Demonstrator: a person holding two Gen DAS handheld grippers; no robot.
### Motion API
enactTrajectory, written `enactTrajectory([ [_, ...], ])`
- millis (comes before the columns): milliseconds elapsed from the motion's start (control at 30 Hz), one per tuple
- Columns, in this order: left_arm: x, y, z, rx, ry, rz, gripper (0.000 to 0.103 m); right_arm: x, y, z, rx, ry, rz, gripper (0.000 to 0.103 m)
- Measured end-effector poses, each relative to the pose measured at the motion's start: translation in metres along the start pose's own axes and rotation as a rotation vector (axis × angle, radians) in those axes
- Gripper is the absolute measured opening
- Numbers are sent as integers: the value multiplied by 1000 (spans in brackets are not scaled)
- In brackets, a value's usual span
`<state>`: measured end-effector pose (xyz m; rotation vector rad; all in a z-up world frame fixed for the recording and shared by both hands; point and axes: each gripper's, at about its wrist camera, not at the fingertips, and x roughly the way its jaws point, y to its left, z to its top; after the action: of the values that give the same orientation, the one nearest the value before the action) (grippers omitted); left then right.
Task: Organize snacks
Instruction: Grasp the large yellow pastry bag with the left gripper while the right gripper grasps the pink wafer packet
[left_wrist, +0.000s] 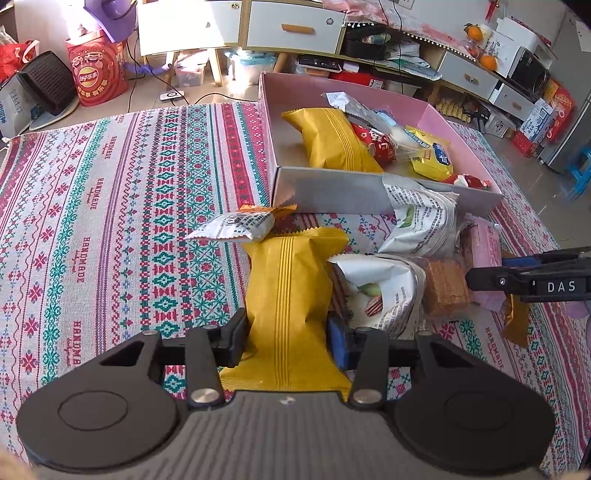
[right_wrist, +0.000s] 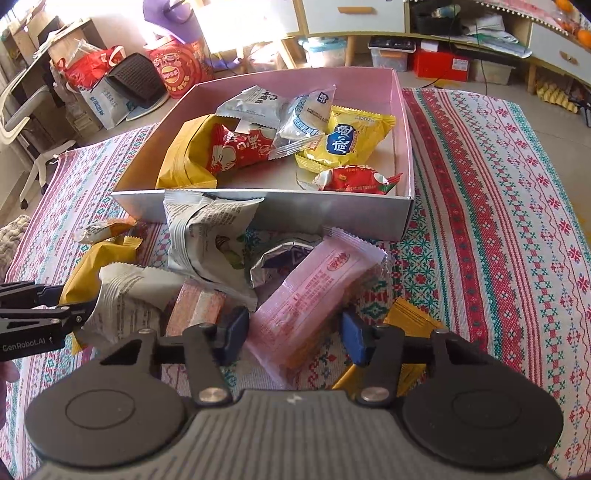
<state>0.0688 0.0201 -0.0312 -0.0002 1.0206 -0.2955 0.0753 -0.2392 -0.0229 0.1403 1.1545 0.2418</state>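
Yellow packet (left_wrist: 286, 295) first: it lies right under the left wrist camera, and the left gripper (left_wrist: 286, 341) has its two pads squeezed against the packet's sides, one on each side. This packet rests on the patterned cloth (left_wrist: 110, 221) in front of the pink box (left_wrist: 332, 188).

Next to it sits a white packet with a green picture (left_wrist: 380, 295), then a brown wafer block (left_wrist: 443, 291), all bunched close together. A small orange and white packet (left_wrist: 240, 225) lies just beyond the yellow one, near the box wall.

Over on the other side, the right gripper (right_wrist: 293, 338) is down around a pink packet (right_wrist: 314, 295). Its left pad touches the packet's edge, and the right pad looks very near (I cannot tell if it presses). A flat gold packet (right_wrist: 410, 321) peeks out under that pad.

Inside the box lie more snacks: another yellow packet (right_wrist: 184, 155), a red packet (right_wrist: 236, 151), a clear white one (right_wrist: 303, 118), a bright yellow one with blue writing (right_wrist: 347, 144) and a small red one (right_wrist: 354, 179). One more white packet (right_wrist: 207, 236) leans against the box's front wall.
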Motion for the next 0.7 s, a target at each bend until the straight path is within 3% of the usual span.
enactTrajectory([
  [333,-19,8,-21,7,102,24,50,-12,-2,-10,-100,94,0,47],
  [567,-19,5,-19,9,92,1,60,-13,-5,-7,-4,81,38,58],
  [700,-17,1,-16,3,66,2,66,-9,-7,-3,54,46,4,59],
])
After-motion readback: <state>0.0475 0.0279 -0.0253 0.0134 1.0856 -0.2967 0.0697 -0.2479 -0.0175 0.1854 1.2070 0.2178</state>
